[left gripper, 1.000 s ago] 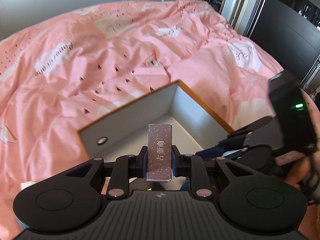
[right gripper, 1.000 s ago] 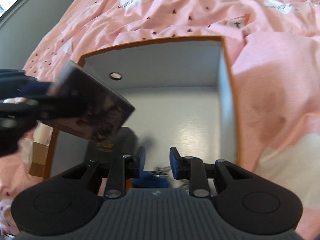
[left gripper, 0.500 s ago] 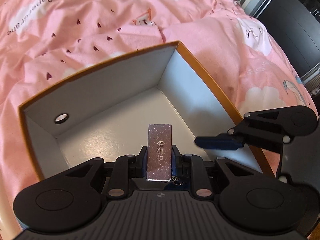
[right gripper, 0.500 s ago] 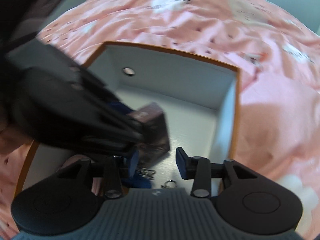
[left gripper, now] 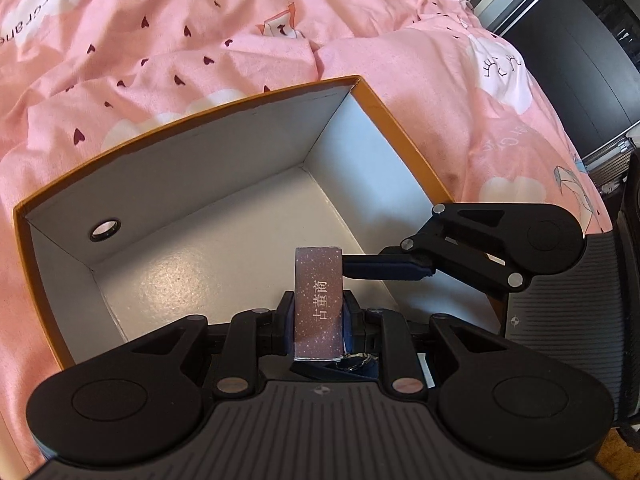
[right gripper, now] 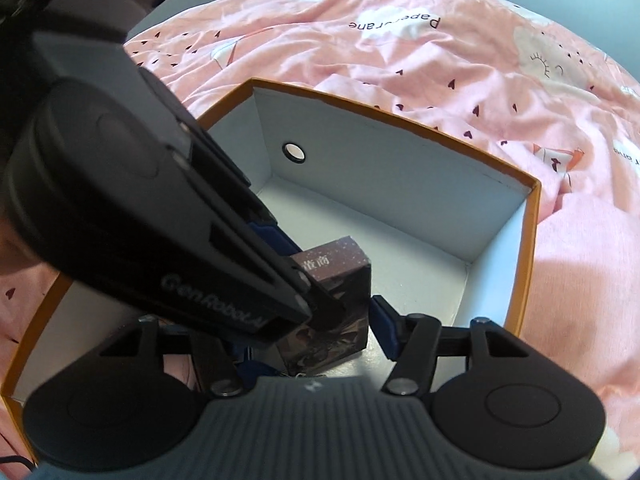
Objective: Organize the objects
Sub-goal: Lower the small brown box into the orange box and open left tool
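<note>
I hold the left tool [left gripper: 319, 322] clamped on a small pink card box [left gripper: 319, 300], pads pressing its two narrow sides; the card box stands upright between them, printed face toward the camera. The left tool sits inside the open orange storage box [left gripper: 400, 120], low over the near part of its white floor.

My right tool [right gripper: 316, 330] reaches in from the storage box's right wall. Its jaws have just been opening and now stand apart; the card box lies between them, but I see no pad pressing on it.

Step in hand, as I judge it: placing the card box in the storage box. The next move calls for lowering it until its base meets the floor, releasing the left tool, and drawing both tools up clear of the walls without tipping the card box.

Contents of the storage box: beneath the left tool lies a small item with metal rings [left gripper: 354, 361], possibly a keychain; I cannot identify it further. The far floor is bare. One far wall carries a round finger hole [left gripper: 105, 230]. The storage box rests on a bed under a pink printed duvet [left gripper: 200, 40].
</note>
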A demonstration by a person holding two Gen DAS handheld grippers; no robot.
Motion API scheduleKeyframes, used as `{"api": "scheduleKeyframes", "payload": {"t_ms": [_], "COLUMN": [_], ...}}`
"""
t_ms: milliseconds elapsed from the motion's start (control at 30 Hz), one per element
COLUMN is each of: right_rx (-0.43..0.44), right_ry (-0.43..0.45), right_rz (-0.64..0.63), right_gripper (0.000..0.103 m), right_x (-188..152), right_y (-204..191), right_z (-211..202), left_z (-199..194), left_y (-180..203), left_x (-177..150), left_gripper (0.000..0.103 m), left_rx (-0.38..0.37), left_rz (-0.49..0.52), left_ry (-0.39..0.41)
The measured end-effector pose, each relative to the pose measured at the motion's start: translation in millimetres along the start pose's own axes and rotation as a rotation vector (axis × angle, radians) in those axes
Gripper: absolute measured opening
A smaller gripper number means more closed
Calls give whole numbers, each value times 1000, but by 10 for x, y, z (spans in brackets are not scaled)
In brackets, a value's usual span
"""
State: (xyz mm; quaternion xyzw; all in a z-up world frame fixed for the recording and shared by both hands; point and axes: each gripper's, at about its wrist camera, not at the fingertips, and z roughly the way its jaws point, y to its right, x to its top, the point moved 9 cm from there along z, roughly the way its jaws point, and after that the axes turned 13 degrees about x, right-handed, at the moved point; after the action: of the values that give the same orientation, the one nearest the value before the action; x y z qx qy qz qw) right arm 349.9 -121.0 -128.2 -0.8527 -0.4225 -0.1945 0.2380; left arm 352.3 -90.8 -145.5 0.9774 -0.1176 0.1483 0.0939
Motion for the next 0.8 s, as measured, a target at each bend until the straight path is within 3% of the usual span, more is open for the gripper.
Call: {"api": "scheduleKeyframes", "payload": {"t_ms": [67, 200, 333, 500, 533, 800], "right_rx": [11, 14, 27, 12, 32, -2], "right_ry": [-18, -21, -16, 8, -2, -64], "right_rz": [30, 111, 254, 345, 374, 486], "right_gripper": [61, 61, 61, 61, 52, 53], "right_x": [-2, 23, 78, 183, 182, 106], "right_y": [14, 94, 224, 312, 318, 340], "right_z": [34, 76, 78, 185, 240, 407], "left_z": [-14, -138, -278, -357, -367, -302], "left_y": [-5, -59, -163, -296, -325, -386], "left_x": [4, 59, 78, 73, 77, 59], "left_gripper": [27, 44, 44, 32, 31, 25], "left_rx": [10, 30, 45, 141, 151, 203], "left_rz": [9, 12, 25, 87, 93, 135], "left_ry": [13, 67, 103, 153, 161, 153]}}
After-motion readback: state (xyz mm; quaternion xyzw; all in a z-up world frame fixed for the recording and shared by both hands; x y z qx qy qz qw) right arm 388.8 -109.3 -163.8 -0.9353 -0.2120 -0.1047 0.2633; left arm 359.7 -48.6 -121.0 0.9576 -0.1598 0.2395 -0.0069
